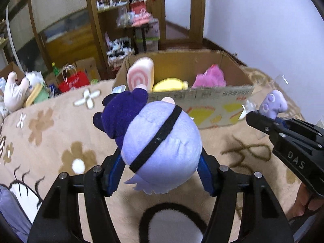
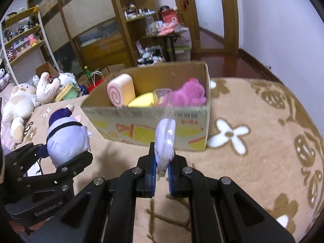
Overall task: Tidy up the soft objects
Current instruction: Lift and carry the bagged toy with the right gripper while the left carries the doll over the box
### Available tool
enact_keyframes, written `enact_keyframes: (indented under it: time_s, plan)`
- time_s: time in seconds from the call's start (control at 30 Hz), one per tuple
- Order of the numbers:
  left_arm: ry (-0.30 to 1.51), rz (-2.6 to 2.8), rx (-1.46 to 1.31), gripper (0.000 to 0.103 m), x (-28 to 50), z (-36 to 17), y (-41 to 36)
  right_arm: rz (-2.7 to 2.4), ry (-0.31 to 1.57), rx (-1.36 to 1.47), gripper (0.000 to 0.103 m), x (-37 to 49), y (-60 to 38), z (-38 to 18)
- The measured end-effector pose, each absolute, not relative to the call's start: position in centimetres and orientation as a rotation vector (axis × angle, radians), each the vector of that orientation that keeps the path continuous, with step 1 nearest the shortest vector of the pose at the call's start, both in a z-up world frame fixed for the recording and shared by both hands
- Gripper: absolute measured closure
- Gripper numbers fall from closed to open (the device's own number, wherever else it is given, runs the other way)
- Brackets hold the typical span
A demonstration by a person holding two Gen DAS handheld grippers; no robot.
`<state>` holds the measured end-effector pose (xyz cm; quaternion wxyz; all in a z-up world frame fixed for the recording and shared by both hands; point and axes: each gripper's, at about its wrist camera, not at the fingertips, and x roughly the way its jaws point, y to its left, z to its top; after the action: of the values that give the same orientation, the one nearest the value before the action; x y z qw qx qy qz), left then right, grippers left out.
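My left gripper [image 1: 162, 162] is shut on a lavender plush doll [image 1: 162, 141] with a dark purple hat and a black band, held above the blanket; it also shows in the right wrist view [image 2: 66, 135]. My right gripper [image 2: 162, 162] is shut on a small lavender toy in clear plastic packaging [image 2: 165, 139], seen from the left wrist view [image 1: 273, 103]. Ahead stands an open cardboard box [image 1: 202, 99] holding a pink swirl roll plush [image 1: 139, 75], a yellow plush [image 1: 168, 84] and a pink fluffy plush [image 1: 210, 77].
A beige flower-patterned blanket [image 2: 253, 141] covers the bed. White plush toys [image 2: 20, 101] lie at the left edge. Wooden shelves and a cabinet [image 2: 125, 30] stand behind, with a red bag [image 1: 73, 81] and clutter on the floor.
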<state>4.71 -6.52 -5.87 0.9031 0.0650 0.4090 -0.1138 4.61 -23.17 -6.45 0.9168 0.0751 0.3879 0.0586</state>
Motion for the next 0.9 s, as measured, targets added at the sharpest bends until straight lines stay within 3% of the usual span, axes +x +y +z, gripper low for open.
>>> enact_keyframes:
  time_s: [0.43,0.9]
  plan:
    - [0.643,-0.277,0.222,0.038,5.6,-1.4,-7.0,0.135,0.696,0.079,0.093,6.4,-23.3,-2.7]
    - [0.579,-0.301,0.253,0.037,9.6,-0.2,-8.1,0.171,0.643,0.051,0.093,10.3,-23.6,-1.2]
